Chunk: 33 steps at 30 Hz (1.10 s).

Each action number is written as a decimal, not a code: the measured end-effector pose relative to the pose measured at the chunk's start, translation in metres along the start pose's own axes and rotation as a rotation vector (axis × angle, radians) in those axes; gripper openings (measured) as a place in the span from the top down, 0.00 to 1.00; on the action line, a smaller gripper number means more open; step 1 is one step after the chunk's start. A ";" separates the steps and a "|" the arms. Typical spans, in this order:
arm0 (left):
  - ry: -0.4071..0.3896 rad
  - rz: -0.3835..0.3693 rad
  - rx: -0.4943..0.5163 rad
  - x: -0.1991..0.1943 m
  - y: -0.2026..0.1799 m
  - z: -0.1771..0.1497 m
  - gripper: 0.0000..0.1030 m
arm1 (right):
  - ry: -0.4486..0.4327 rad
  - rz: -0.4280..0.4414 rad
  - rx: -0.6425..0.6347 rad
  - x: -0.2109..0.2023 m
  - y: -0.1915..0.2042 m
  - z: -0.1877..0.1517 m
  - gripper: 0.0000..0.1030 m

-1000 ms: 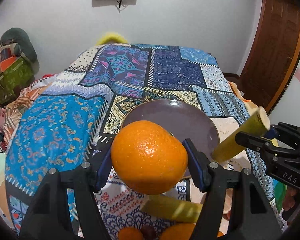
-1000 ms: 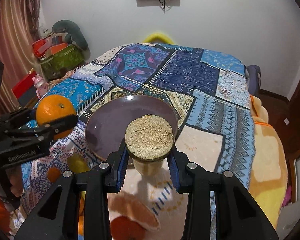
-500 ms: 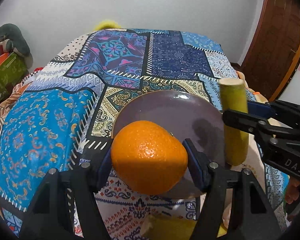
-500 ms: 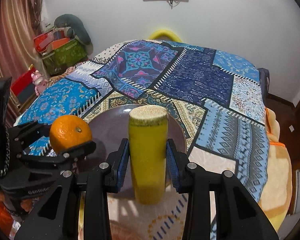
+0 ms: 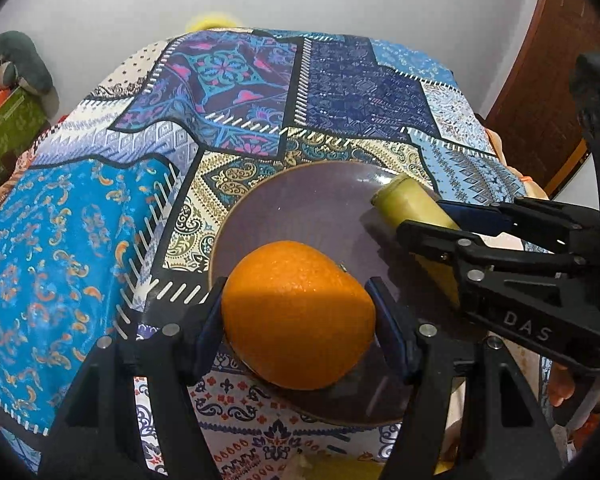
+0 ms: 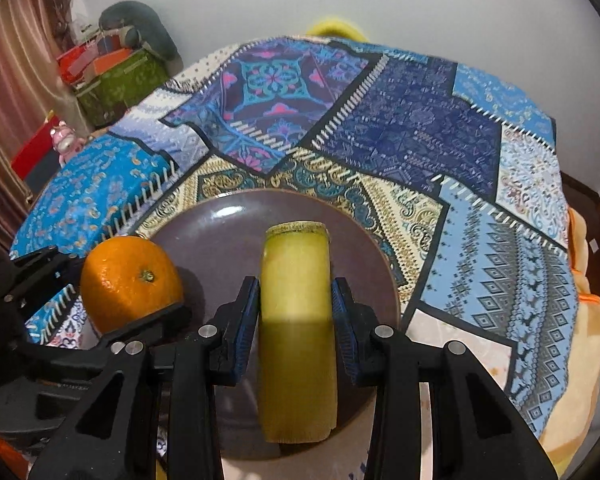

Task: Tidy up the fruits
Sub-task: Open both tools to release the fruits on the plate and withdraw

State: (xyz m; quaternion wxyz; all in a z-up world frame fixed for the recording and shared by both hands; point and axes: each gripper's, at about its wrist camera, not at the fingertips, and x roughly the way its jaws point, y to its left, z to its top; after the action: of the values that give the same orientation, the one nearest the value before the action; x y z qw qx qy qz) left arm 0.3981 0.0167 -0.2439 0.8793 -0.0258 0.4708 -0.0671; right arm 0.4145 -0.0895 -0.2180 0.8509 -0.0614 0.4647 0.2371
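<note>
Left gripper (image 5: 298,316) clamps an orange (image 5: 298,314); right gripper (image 6: 295,312) clamps a yellow-green cut stalk (image 6: 296,320), both lower centre of frame. Advice: lower each onto the purple plate (image 6: 220,240), well apart, stalk flat, then release.

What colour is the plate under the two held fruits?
Dark purple-brown plate, plain with no pattern; clearest in the right wrist view.

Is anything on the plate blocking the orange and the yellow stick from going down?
Nothing visible. The purple plate lies bare under the orange and the yellow stick, each clamped in its own hand-held gripper.
</note>
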 end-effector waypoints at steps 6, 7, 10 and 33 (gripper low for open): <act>0.007 -0.005 -0.013 0.002 0.002 0.000 0.34 | 0.012 0.013 0.011 0.005 -0.004 -0.002 0.67; 0.009 -0.007 -0.018 0.002 0.002 0.000 0.34 | 0.008 0.017 0.016 0.002 -0.005 -0.002 0.67; 0.022 -0.006 -0.036 0.000 0.003 0.000 0.34 | -0.008 -0.002 0.013 -0.006 -0.006 -0.003 0.65; -0.252 0.080 0.025 -0.164 -0.016 -0.048 0.21 | -0.288 -0.141 0.003 -0.163 0.028 -0.070 0.21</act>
State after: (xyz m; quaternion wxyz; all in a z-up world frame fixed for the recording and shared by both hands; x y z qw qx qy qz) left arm 0.2667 0.0253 -0.1333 0.9337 -0.0043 0.3563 -0.0343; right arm 0.2739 -0.1447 -0.1200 0.9234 -0.0579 0.3328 0.1822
